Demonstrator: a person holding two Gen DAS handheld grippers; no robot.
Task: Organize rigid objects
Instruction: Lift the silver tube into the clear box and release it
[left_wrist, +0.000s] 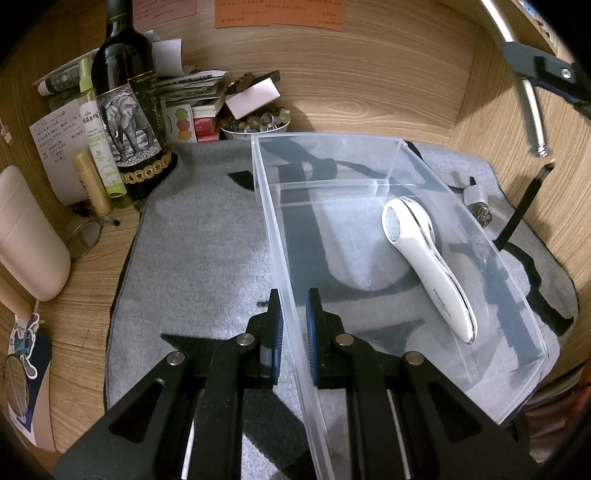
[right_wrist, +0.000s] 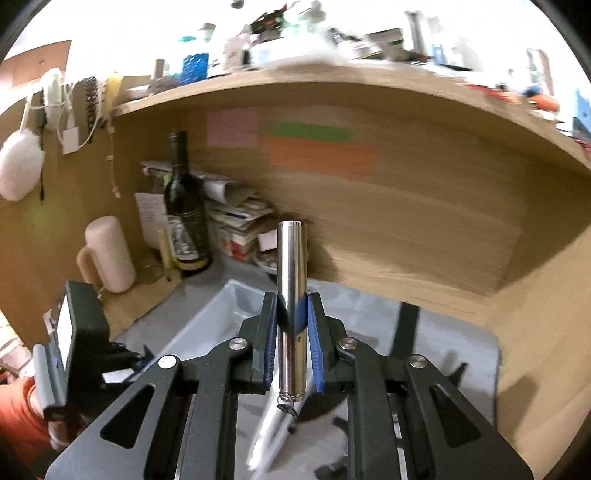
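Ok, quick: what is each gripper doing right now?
Left gripper: shut on the clear bin wall.
Right gripper: shut on the metal cylinder.

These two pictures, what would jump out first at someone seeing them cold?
Probably the clear plastic bin on the grey mat, with a white handheld device lying inside and the left gripper straddling its near wall. Next, the shiny metal cylinder standing upright, clamped in the right gripper. A dark wine bottle stands at the back left.

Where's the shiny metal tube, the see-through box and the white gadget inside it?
metal tube (right_wrist: 291, 266): right wrist view, upper shaft.
clear box (left_wrist: 284, 258): left wrist view, left wall.
white gadget (left_wrist: 439, 280): left wrist view, handle.
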